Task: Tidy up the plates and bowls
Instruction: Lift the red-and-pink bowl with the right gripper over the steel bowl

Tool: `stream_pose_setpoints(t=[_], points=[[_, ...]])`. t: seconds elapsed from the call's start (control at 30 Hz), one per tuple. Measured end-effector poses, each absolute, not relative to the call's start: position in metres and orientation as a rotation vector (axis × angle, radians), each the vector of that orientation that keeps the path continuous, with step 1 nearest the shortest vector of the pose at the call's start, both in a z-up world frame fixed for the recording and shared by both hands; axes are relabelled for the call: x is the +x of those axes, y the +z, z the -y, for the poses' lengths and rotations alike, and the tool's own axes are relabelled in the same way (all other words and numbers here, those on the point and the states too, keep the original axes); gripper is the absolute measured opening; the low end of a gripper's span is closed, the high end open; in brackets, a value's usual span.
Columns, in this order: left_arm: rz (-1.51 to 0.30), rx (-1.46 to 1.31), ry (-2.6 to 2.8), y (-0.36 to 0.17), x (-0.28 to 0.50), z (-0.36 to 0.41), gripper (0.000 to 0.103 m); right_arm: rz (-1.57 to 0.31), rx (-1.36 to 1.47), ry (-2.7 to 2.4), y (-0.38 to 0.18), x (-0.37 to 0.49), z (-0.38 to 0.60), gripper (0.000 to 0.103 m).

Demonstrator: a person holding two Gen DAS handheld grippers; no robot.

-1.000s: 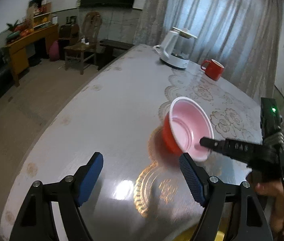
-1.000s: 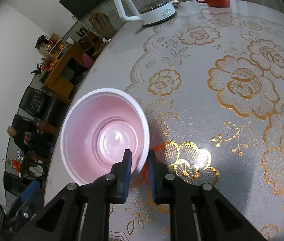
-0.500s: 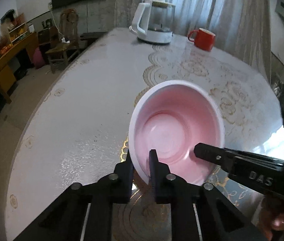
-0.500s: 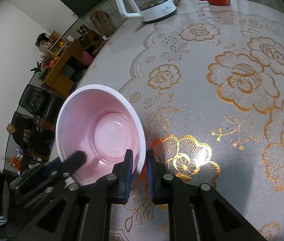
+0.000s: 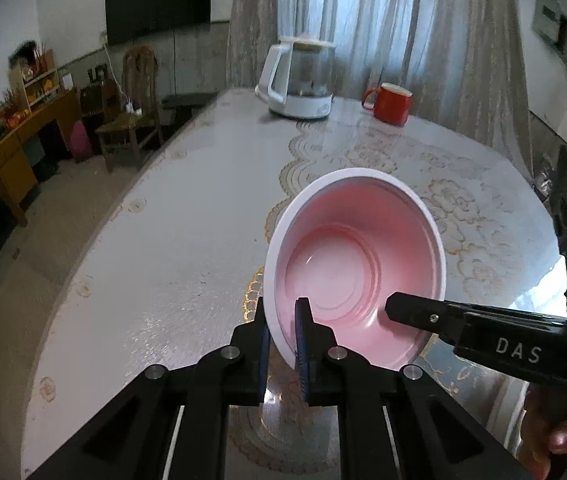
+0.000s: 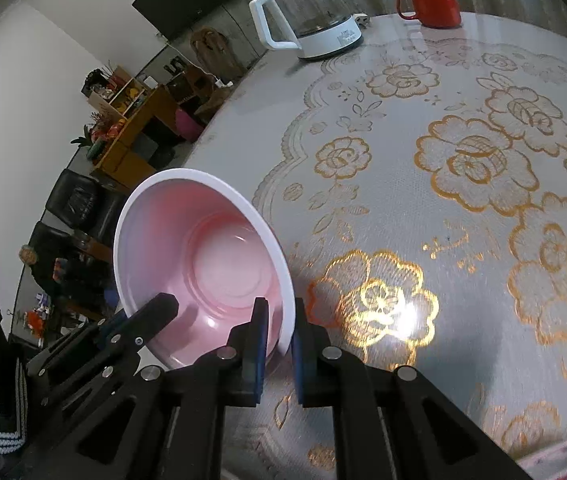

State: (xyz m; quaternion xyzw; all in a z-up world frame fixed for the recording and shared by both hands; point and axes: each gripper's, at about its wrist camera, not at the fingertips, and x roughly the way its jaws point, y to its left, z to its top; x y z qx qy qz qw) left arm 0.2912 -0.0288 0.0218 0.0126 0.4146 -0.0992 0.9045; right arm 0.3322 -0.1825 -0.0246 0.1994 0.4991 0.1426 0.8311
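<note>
Left wrist: round glossy pink bowl [image 5: 357, 264], floral tablecloth [image 5: 463, 208]

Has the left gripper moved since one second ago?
Yes. The left gripper was open over bare table, apart from the bowl. Now it is shut on the bowl's rim, and the kettle sits nearer the middle of its view.

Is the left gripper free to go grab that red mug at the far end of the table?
Probably not yet: the left gripper is shut on the pink bowl's rim. The table toward the red mug looks clear.
</note>
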Motion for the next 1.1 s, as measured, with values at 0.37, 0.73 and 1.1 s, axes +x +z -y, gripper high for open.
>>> stream_pose_setpoints(t=[0.37, 0.73, 1.1], points=[[-0.757, -0.001, -0.203, 0.047, 0.229, 0.022, 0.012, -0.978, 0.447, 0.33, 0.004, 0.281, 0.182, 0.01], [-0.721, -0.051, -0.228, 0.052, 0.171, 0.013, 0.012, -0.912, 0.487, 0.346, 0.015, 0.225, 0.186, 0.01], [-0.724, -0.105, -0.242, 0.044, 0.129, 0.004, 0.012, -0.897, 0.557, 0.369, 0.005, 0.176, 0.187, 0.01]])
